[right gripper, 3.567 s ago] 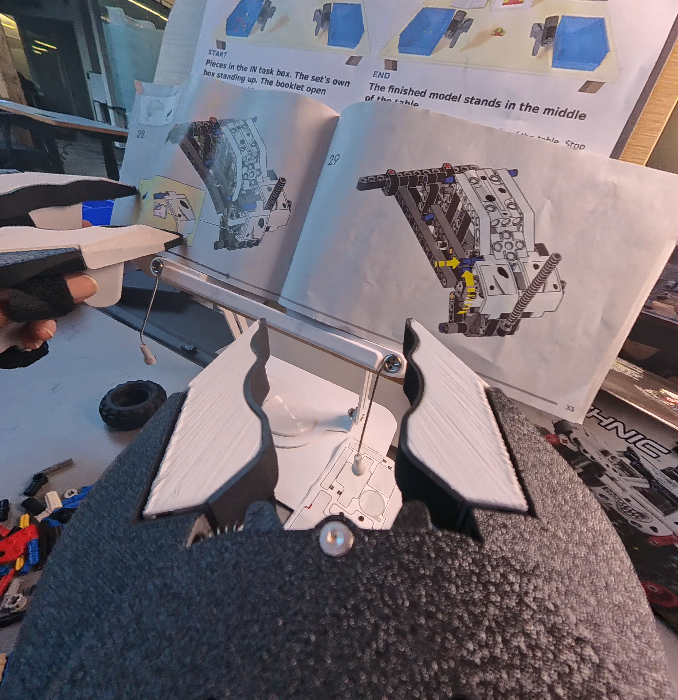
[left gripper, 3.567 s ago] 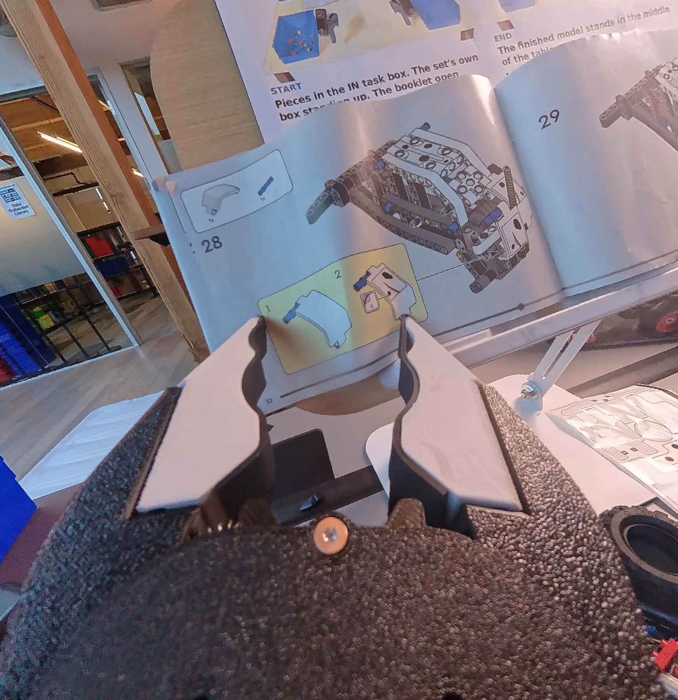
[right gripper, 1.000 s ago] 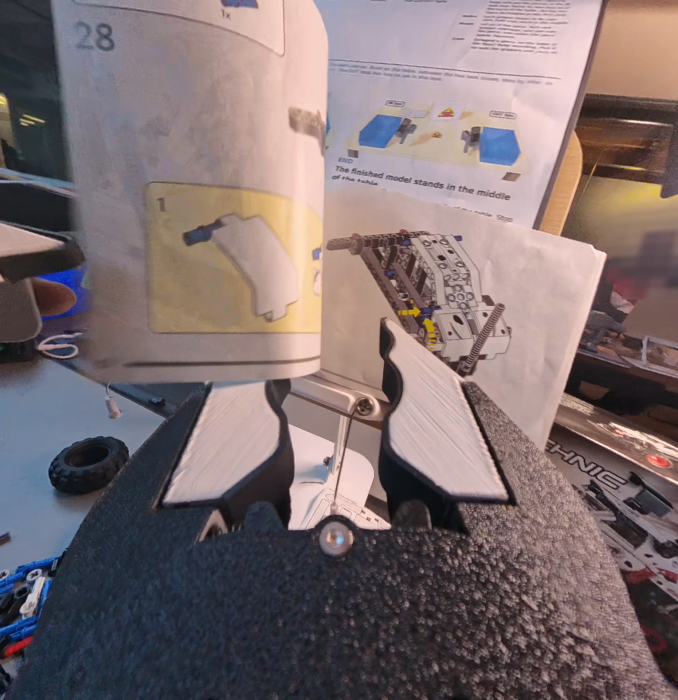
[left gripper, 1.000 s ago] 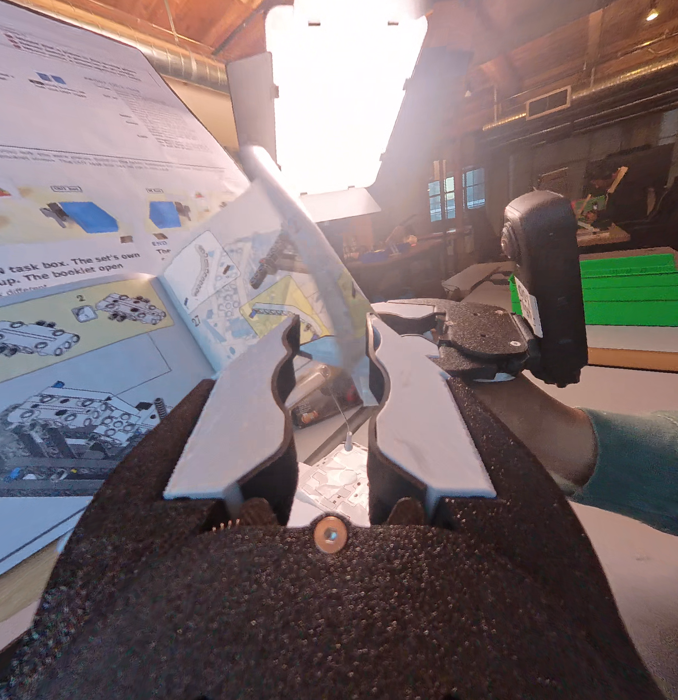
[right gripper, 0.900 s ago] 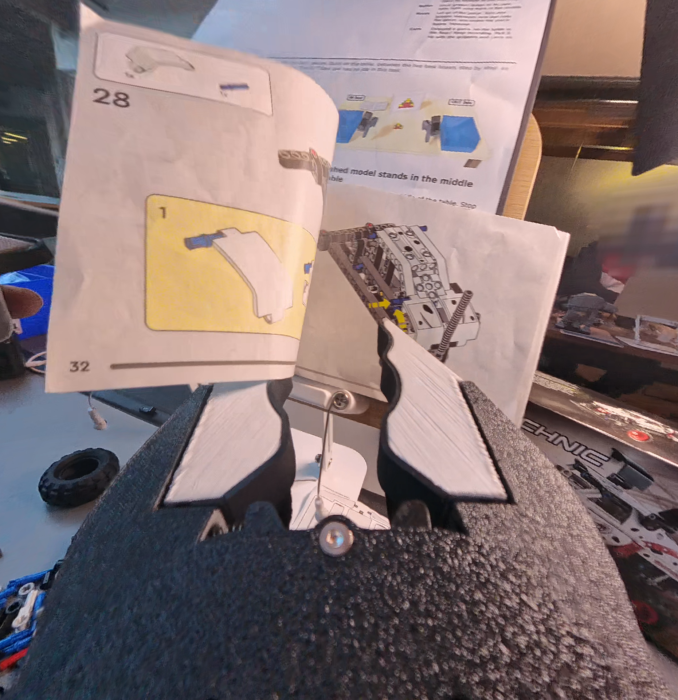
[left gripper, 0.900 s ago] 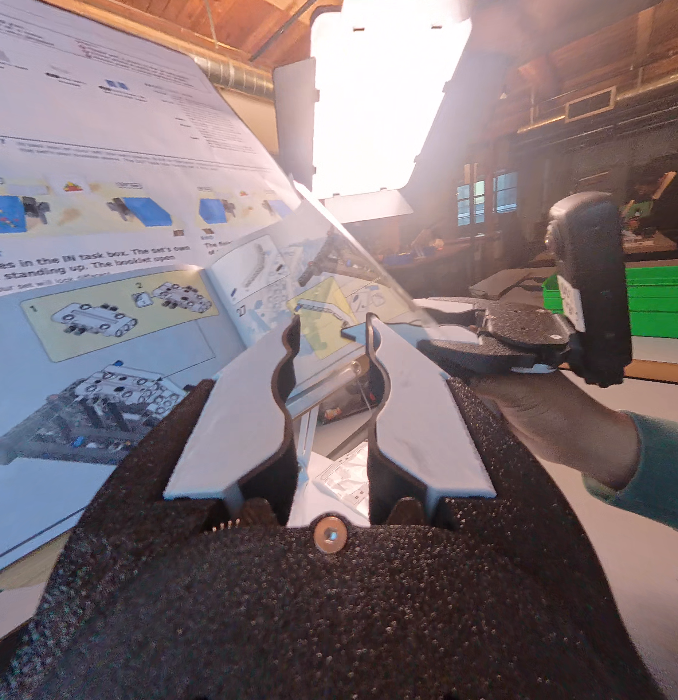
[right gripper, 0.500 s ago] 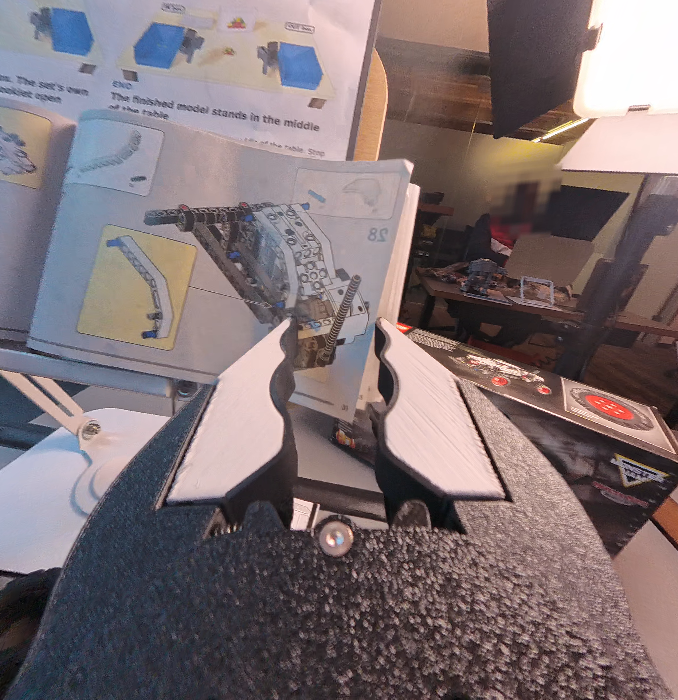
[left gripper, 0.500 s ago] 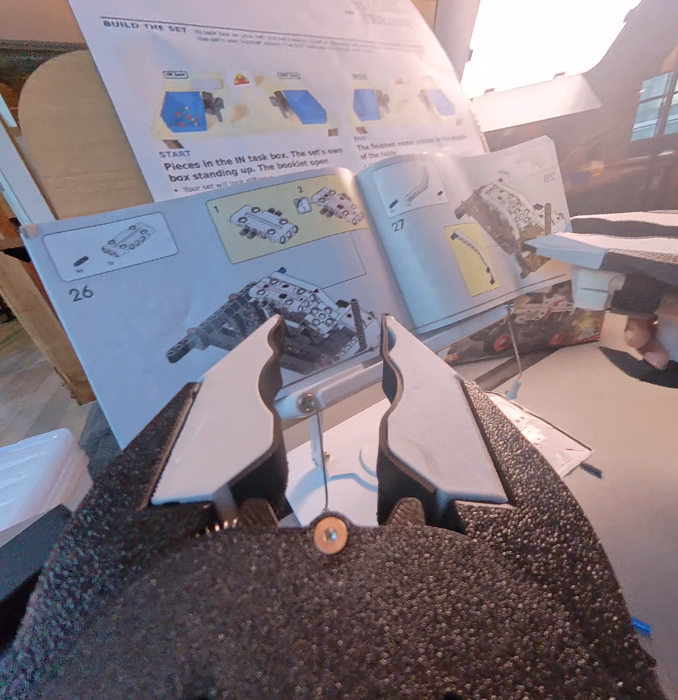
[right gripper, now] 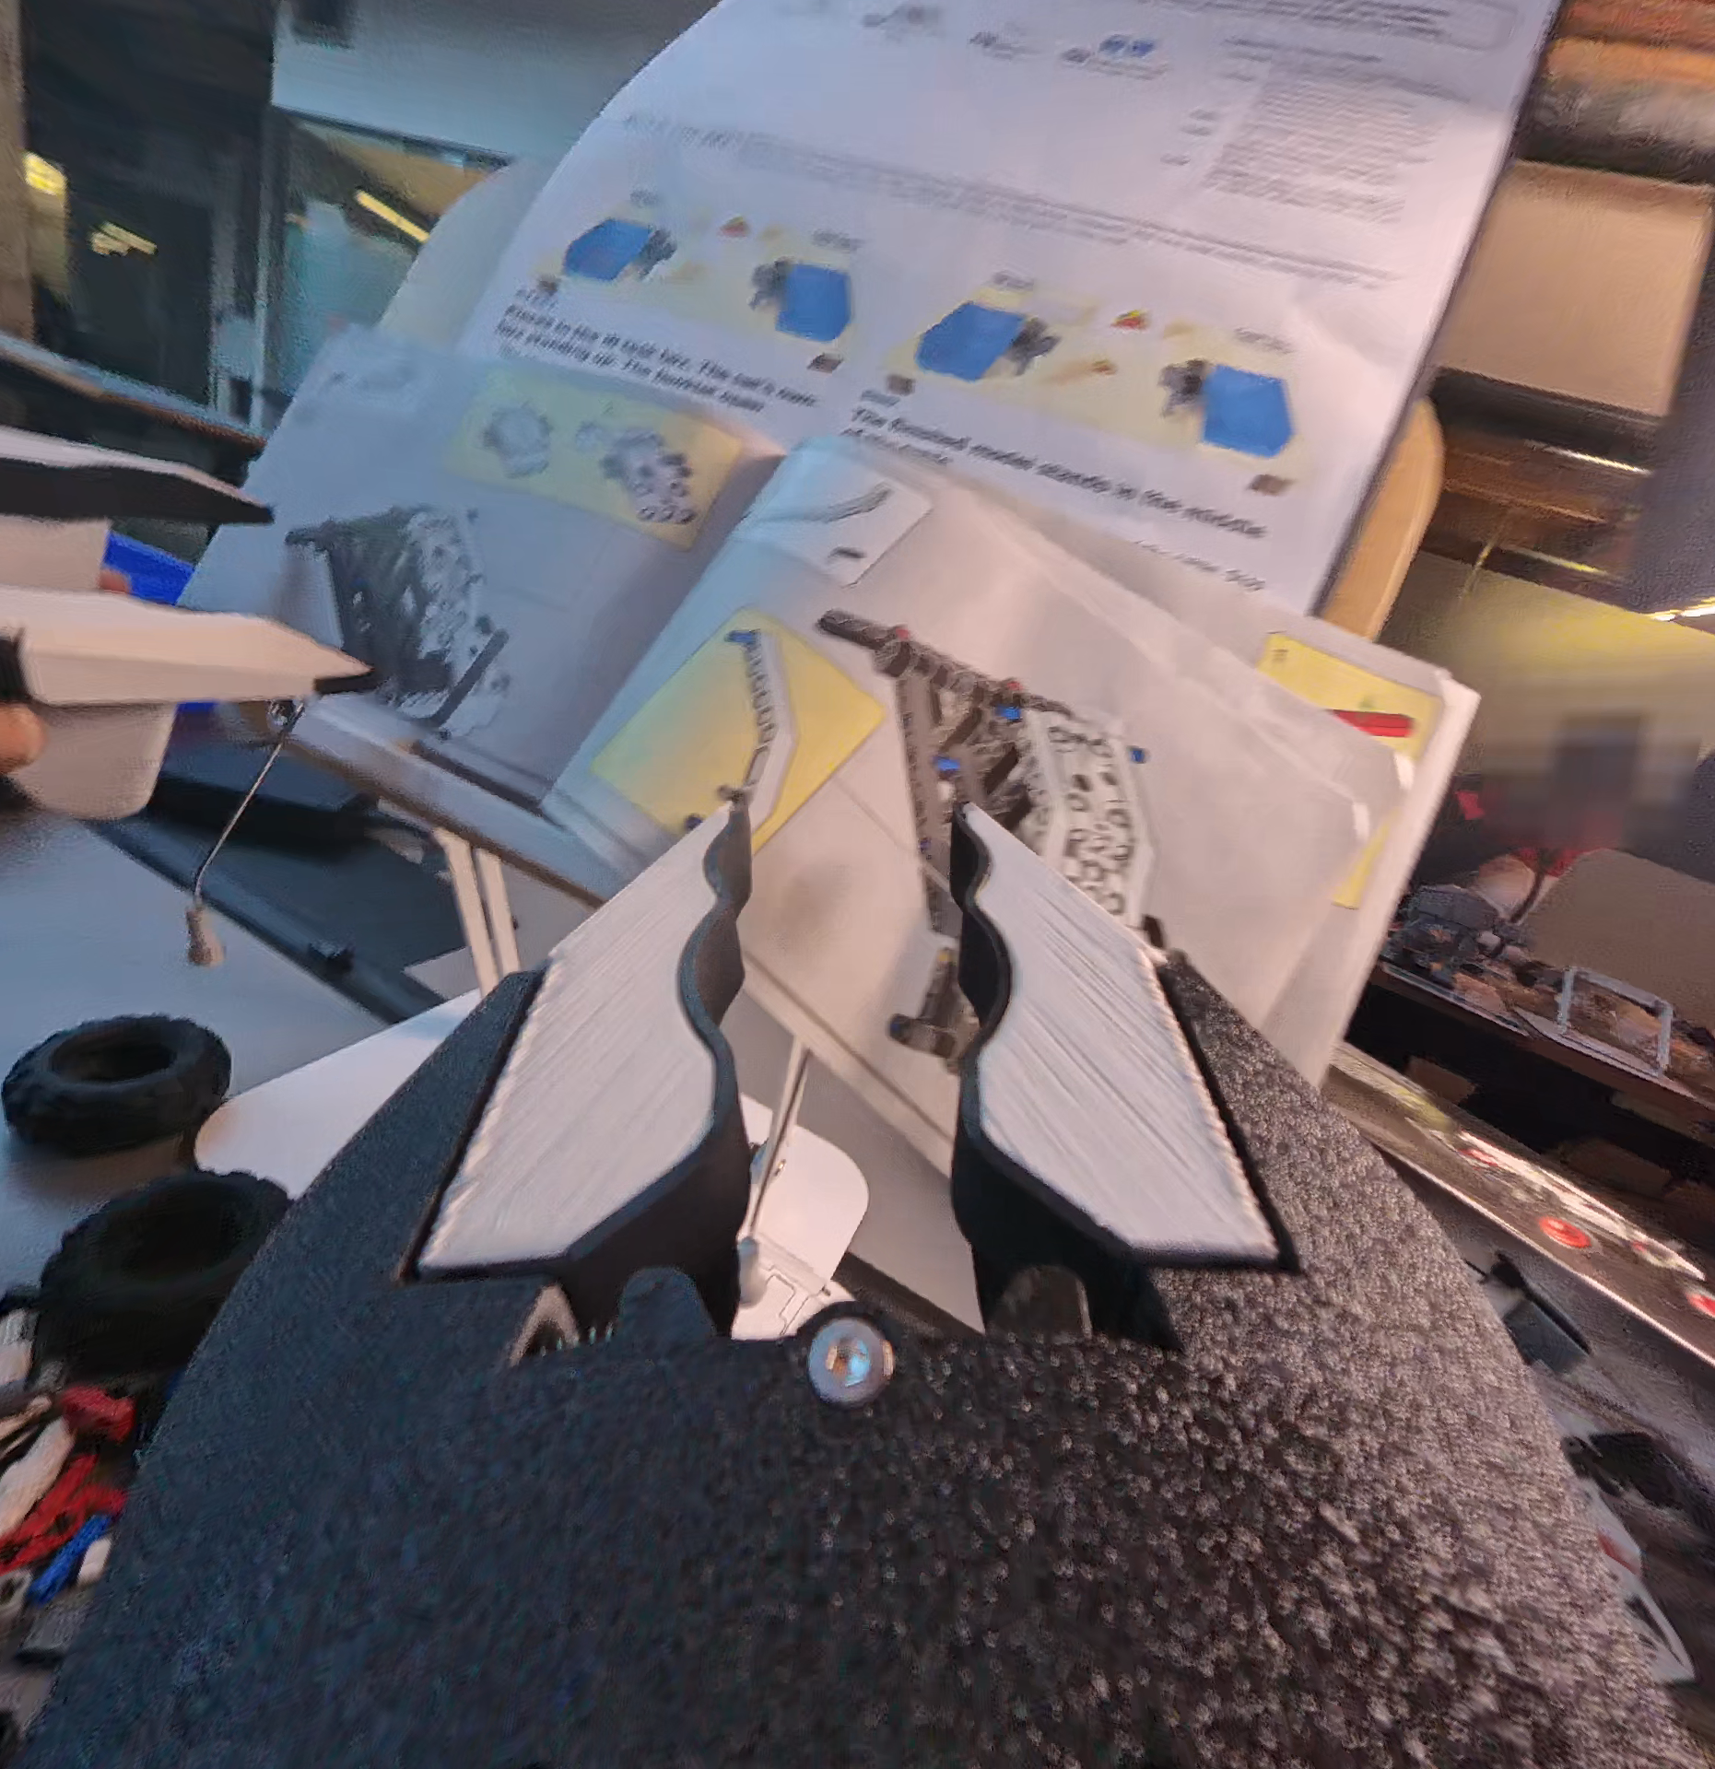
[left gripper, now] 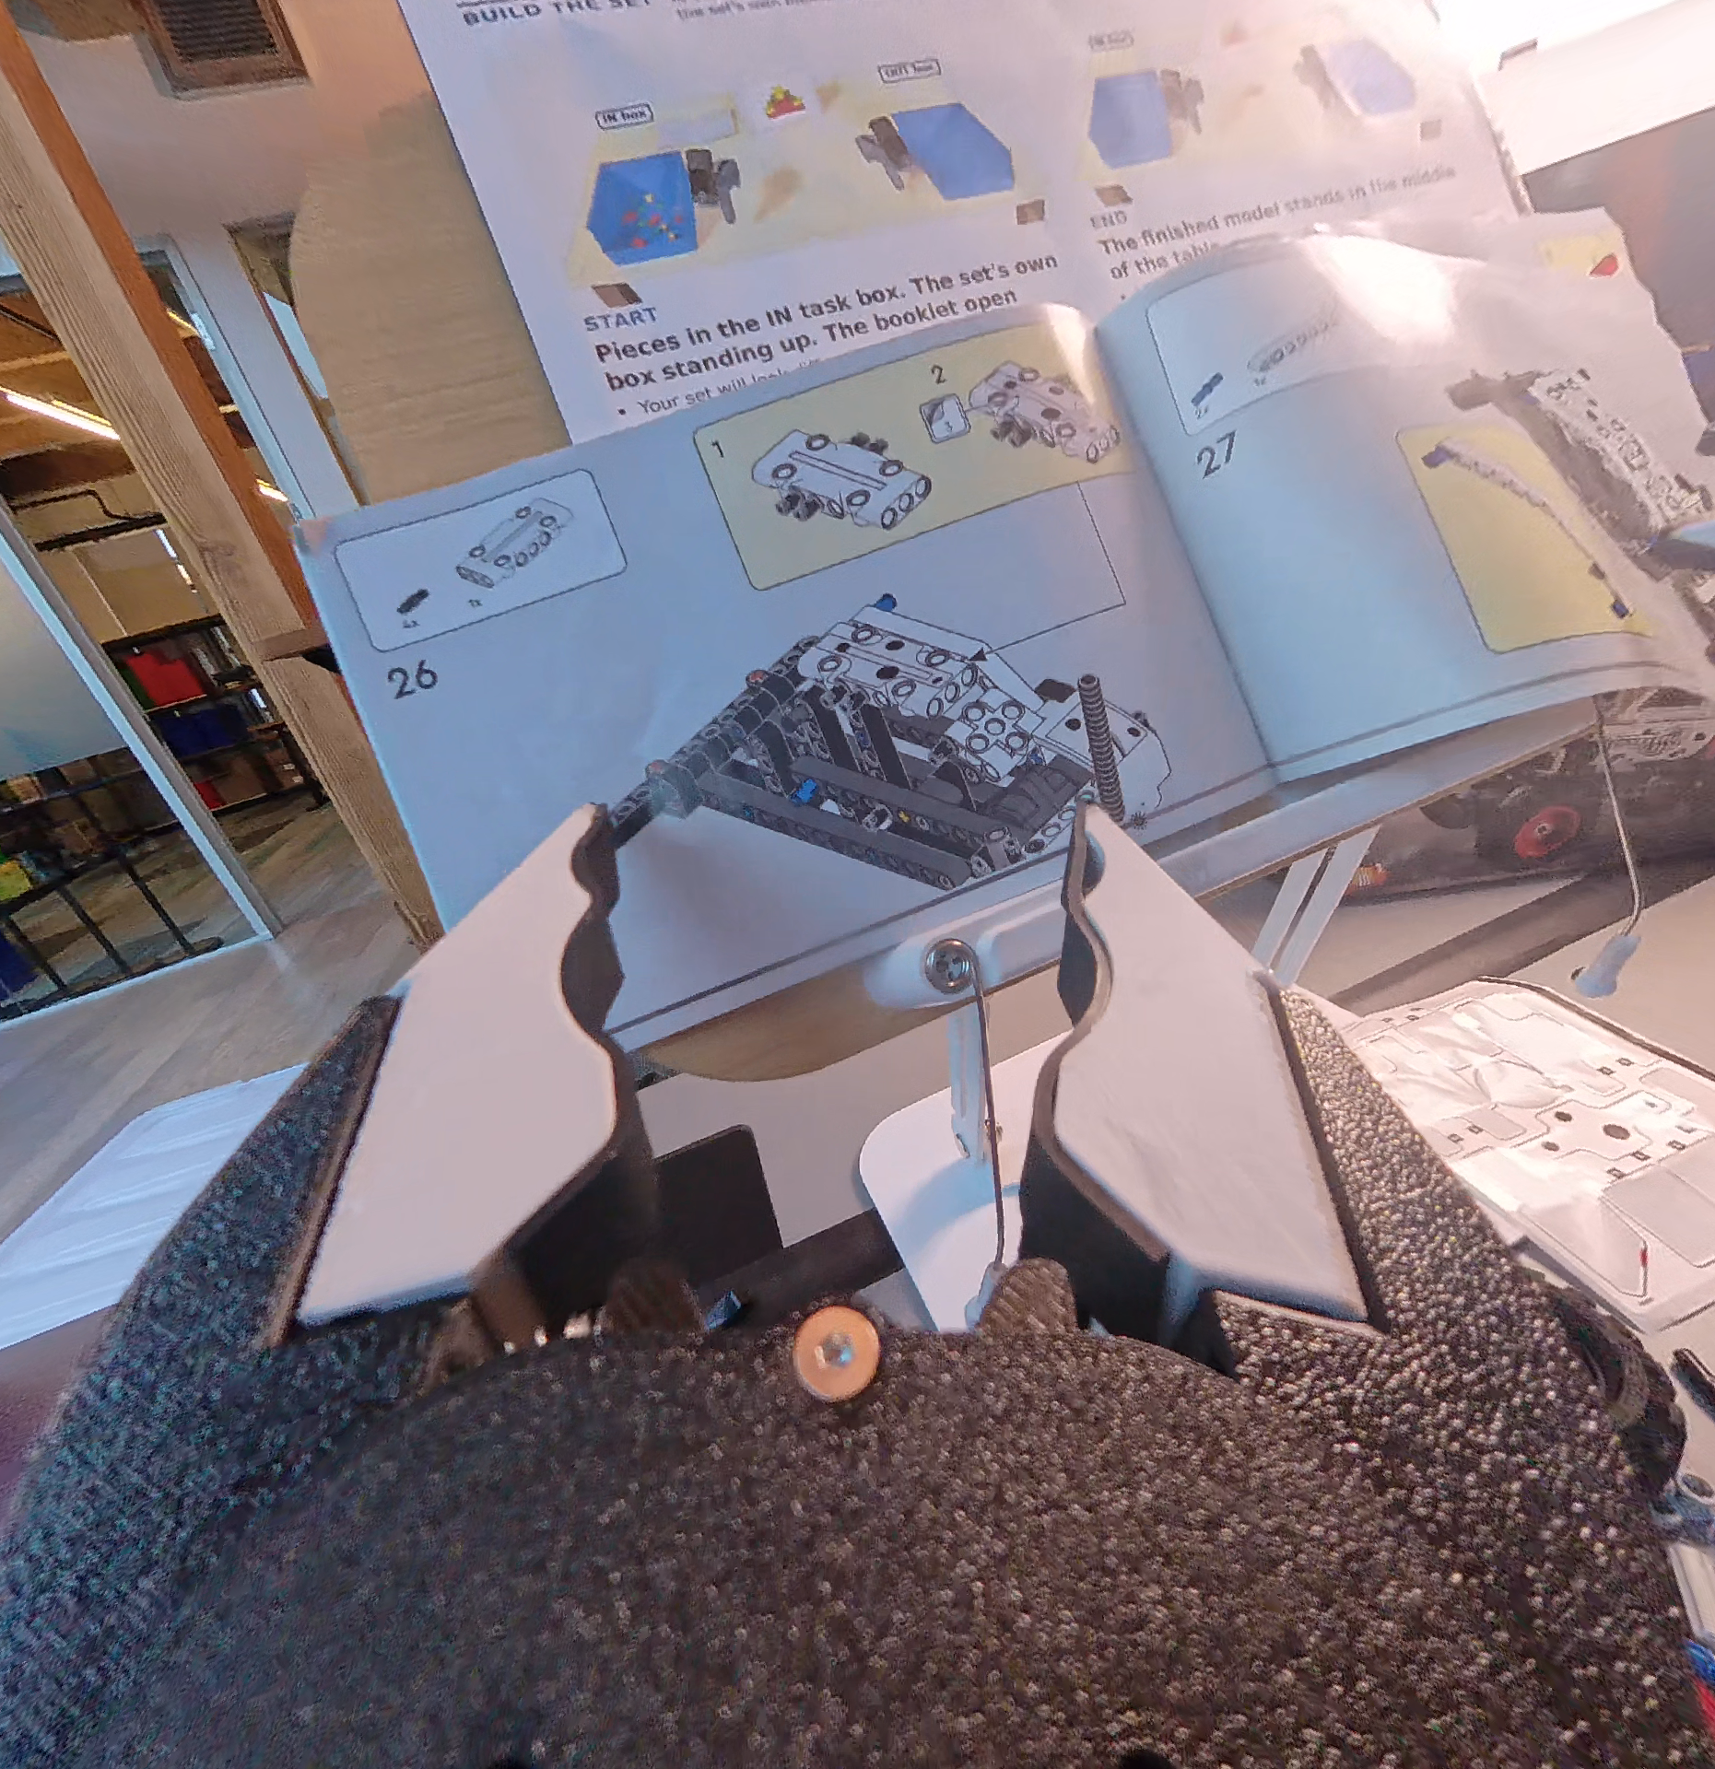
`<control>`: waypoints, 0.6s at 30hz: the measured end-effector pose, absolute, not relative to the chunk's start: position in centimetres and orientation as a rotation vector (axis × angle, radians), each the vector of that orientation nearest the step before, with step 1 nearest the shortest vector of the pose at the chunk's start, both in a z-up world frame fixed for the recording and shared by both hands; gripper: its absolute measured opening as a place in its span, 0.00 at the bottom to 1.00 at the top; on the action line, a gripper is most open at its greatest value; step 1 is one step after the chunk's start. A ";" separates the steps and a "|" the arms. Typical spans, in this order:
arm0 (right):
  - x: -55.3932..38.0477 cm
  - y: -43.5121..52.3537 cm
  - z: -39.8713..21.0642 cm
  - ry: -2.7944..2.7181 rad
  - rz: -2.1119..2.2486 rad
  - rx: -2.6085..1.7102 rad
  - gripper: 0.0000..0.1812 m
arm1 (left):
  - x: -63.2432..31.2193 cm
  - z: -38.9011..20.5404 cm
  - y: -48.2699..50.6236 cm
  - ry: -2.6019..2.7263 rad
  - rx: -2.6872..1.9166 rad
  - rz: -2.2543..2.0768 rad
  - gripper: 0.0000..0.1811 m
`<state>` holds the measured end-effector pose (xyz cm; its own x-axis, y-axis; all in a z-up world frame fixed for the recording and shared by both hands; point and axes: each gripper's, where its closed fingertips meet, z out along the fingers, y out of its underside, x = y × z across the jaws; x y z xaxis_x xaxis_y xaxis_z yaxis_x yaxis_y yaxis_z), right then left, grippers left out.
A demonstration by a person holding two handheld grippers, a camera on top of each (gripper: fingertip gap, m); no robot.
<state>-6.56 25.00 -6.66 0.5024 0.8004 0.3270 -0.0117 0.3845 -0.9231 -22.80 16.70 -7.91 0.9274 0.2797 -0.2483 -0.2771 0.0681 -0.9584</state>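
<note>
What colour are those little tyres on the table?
Black. The tyres show best in the right wrist view.

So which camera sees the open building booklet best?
The left wrist view: the booklet fills it, sharp, with both open pages on the white stand. The right wrist view shows the same booklet blurred, partly hidden behind the right gripper.

Glossy paper instruction booklet (left gripper: 834, 670) catching glare, propped on a smooth white-painted metal stand (left gripper: 1006, 943); rough, grainy black gripper housing (left gripper: 834, 1532); matt black rubber tyre (right gripper: 116, 1082).
</note>
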 end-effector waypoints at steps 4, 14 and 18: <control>-8.6 25.3 -9.0 -0.968 0.502 -1.120 0.24 | -23.1 -8.8 17.1 -0.009 -1.484 0.432 0.42; -6.0 30.9 -7.6 -0.822 0.450 -1.262 0.22 | -23.2 -9.0 17.3 -0.017 -1.498 0.431 0.29; -6.3 30.4 -7.8 -0.825 0.489 -1.263 0.25 | -22.7 -8.6 17.5 -0.016 -1.498 0.421 0.24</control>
<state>-6.32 30.40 -7.79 0.6290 0.7287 0.2709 0.1123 0.2597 -0.9591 -22.74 17.51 -8.64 0.9278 0.2801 -0.2465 -0.2608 0.0144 -0.9653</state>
